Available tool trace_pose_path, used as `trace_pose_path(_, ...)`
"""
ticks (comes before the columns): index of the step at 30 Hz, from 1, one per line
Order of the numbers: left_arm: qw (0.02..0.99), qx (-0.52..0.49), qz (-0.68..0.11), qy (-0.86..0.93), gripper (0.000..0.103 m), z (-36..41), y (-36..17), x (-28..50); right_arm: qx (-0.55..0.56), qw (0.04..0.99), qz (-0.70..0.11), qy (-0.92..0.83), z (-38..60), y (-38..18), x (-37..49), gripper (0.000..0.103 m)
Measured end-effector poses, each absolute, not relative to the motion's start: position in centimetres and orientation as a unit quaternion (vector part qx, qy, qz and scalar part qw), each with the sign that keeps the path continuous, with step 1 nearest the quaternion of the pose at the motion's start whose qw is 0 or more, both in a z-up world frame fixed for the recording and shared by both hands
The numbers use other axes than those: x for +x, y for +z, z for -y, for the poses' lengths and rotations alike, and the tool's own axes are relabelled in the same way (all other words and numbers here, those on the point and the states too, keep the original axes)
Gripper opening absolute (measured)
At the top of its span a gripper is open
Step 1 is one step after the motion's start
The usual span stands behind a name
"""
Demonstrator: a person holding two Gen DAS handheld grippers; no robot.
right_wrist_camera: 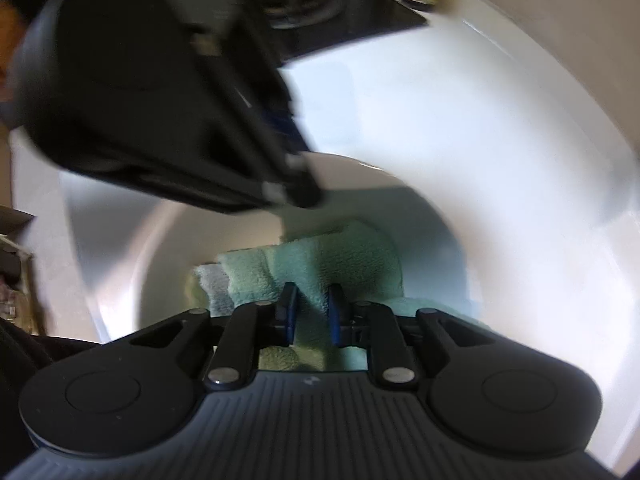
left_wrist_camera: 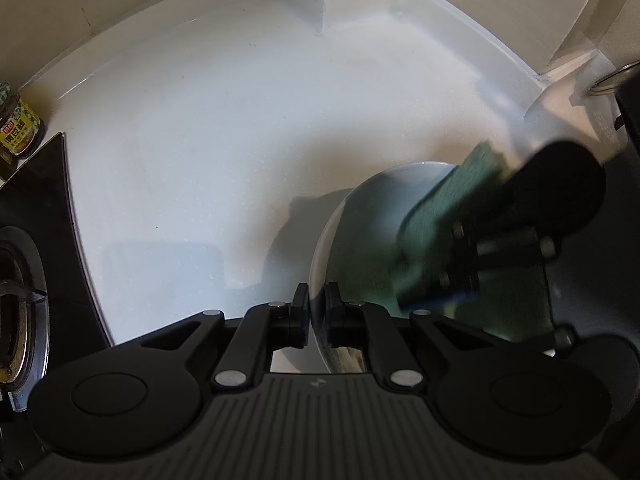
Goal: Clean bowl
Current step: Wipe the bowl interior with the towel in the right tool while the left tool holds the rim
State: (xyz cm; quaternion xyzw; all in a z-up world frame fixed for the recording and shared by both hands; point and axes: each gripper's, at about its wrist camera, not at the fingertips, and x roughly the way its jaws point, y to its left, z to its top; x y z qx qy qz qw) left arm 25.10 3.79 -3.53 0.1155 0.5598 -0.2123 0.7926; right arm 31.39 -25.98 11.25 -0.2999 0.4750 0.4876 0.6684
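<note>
Inside the white bowl (right_wrist_camera: pixel 420 216), the right tool (right_wrist_camera: pixel 313 312) pinches a folded green cloth (right_wrist_camera: pixel 340 256) between its 2 fingers and presses it against the inner wall. At the bowl's near rim, the left tool (left_wrist_camera: pixel 317 312) is clamped on the edge, holding the bowl tilted above the white desk (left_wrist_camera: pixel 200 140). A black stove (left_wrist_camera: pixel 36 216) and a labelled jar (left_wrist_camera: pixel 18 128) sit at the desk's left.

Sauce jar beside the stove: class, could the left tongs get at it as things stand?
Probably not. The left tongs are shut on the bowl rim, and the jar stands far off across the counter.
</note>
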Motion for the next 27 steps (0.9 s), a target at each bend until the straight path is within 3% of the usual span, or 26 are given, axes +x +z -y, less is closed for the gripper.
trace_pose_path(5,0.796,0.114,-0.556,-0.211,0.004,-3.9,-3.5,24.9,-0.336,0.681,-0.474,0.446,31.1,12.2,31.9,0.014)
trace_pose_path(12,0.796,0.114,-0.555,-0.212,0.004,-4.0,-3.7,24.8,-0.263,0.71,-0.47,0.453,39.0,15.4,33.2,0.01)
trace_pose_path(19,0.8,0.088,-0.555,-0.212,0.004,-4.9,-3.9,24.5,-0.266,0.721,-0.451,0.454,43.7,18.6,34.2,0.013)
trace_pose_path(24,0.805,0.077,-0.551,-0.205,0.005,-5.6,-4.1,23.5,-0.251,0.742,-0.421,0.457,39.7,15.2,21.3,0.014)
trace_pose_path(27,0.808,0.071,-0.549,-0.201,0.006,-5.8,-3.9,23.0,-0.238,0.739,-0.417,0.472,41.7,16.2,19.3,0.014)
